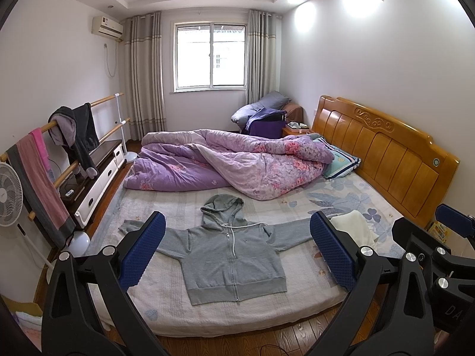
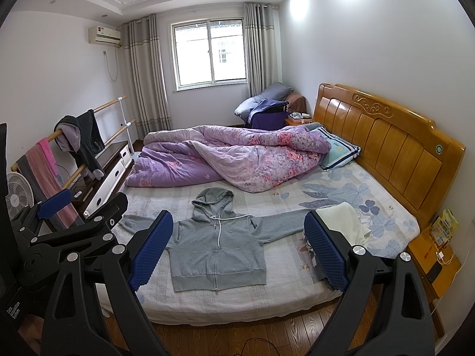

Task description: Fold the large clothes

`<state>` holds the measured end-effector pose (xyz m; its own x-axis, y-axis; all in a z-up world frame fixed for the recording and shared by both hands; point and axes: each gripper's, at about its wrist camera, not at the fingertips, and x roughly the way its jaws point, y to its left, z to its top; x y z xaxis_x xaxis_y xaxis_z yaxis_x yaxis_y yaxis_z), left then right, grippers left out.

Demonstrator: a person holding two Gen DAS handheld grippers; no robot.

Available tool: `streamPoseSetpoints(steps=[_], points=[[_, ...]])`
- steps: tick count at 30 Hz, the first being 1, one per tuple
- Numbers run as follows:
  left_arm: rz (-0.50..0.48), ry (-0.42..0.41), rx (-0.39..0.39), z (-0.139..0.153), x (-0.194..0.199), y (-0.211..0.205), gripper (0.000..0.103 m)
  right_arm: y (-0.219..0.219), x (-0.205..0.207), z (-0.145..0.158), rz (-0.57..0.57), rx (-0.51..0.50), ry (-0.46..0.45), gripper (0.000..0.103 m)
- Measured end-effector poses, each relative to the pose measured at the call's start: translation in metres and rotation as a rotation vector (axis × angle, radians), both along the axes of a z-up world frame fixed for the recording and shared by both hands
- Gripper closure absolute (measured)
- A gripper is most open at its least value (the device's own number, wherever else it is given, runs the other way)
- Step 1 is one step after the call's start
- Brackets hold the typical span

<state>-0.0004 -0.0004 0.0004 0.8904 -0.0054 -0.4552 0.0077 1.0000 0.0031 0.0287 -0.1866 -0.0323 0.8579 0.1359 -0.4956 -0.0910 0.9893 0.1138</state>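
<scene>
The hoodie [image 1: 230, 255] lies flat, front up and sleeves spread, on the near part of the bed [image 1: 166, 311], clear of the quilt [image 1: 231, 163]. It looks soft, light and limp, likely to sag unless pinched at cuffs or hem corners. Left gripper [image 1: 237, 252] and right gripper [image 2: 237, 247] hang above the floor short of the bed, level, jaws wide apart, holding nothing.
</scene>
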Motion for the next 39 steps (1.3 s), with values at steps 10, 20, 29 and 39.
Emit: streamPoseSetpoints(steps=[10, 20, 29, 39], points=[[-0.006, 0.009, 0.000, -0.002, 0.003, -0.009, 0.005, 0.000, 0.008, -0.008, -0.005, 0.001, 0.009, 0.016], [-0.012, 0.016, 0.004, -0.040, 0.024, 0.001, 0.005, 0.007, 0.017, -0.013, -0.013, -0.003, 0.026, 0.016], [-0.013, 0.055, 0.005, -0.044, 0.051, 0.001, 0.005, 0.015, 0.034, -0.019, -0.003, 0.000, 0.067, 0.016], [0.023, 0.164, 0.007, -0.075, 0.124, -0.022, 0.005, 0.000, 0.114, -0.048, 0.074, 0.004, 0.144, 0.016]])
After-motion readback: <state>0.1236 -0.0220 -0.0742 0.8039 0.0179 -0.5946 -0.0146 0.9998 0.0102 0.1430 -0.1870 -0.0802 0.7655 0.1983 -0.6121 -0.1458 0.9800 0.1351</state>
